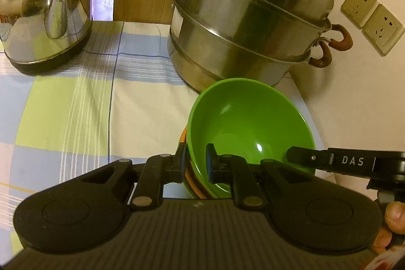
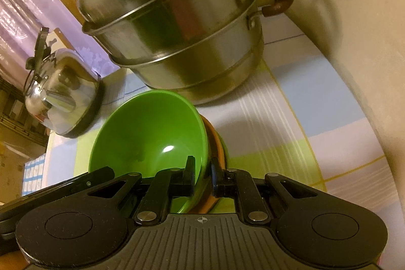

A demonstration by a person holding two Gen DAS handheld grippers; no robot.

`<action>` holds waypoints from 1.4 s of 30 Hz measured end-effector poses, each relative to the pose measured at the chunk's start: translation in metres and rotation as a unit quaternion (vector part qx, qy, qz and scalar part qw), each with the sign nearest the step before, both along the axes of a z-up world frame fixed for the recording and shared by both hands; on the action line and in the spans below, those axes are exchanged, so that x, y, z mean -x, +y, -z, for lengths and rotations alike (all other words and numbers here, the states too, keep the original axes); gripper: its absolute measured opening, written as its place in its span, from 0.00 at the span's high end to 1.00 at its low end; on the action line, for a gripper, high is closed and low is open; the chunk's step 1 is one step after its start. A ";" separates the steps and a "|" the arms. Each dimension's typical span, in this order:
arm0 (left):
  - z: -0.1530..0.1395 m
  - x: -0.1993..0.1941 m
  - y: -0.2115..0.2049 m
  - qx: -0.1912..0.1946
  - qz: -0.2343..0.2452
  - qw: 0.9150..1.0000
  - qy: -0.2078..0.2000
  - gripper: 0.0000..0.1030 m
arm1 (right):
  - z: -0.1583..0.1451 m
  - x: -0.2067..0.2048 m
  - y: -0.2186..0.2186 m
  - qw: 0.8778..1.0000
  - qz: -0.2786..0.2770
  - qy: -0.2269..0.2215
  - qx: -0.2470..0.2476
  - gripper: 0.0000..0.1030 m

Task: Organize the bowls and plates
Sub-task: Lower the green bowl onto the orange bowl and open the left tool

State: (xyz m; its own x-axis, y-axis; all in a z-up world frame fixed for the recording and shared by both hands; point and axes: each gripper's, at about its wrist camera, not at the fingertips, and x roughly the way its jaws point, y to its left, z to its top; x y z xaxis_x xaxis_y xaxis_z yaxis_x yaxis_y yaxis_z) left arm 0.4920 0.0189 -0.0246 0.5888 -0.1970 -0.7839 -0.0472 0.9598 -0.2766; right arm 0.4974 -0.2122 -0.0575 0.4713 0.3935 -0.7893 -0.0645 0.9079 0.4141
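A stack of bowls hangs between my two grippers, a green bowl on top with an orange bowl nested under it. My left gripper is shut on the stack's left rim, one finger inside the green bowl and one outside. In the right wrist view my right gripper is shut on the opposite rim of the green bowl and orange bowl; another green edge shows beneath. The stack sits low over the checked tablecloth; whether it touches is hidden.
A large two-tier steel steamer pot with brown handles stands right behind the bowls. A steel kettle sits at the back left. A wall with sockets closes the right side. Checked cloth lies bare to the left and to the right.
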 end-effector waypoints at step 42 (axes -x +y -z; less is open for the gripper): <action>0.000 0.012 0.004 0.009 0.000 1.000 -0.029 0.87 | -0.002 0.023 -0.011 0.998 0.012 -0.058 -0.005 0.84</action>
State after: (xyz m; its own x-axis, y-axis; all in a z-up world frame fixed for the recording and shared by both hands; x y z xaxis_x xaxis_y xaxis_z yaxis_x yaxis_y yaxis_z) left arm 0.4804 0.0227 -0.0248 0.6334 -0.2109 -0.7445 -0.0300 0.9547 -0.2959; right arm 0.4739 -0.2236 -0.0558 0.5687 0.3883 -0.7252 -0.0913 0.9059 0.4135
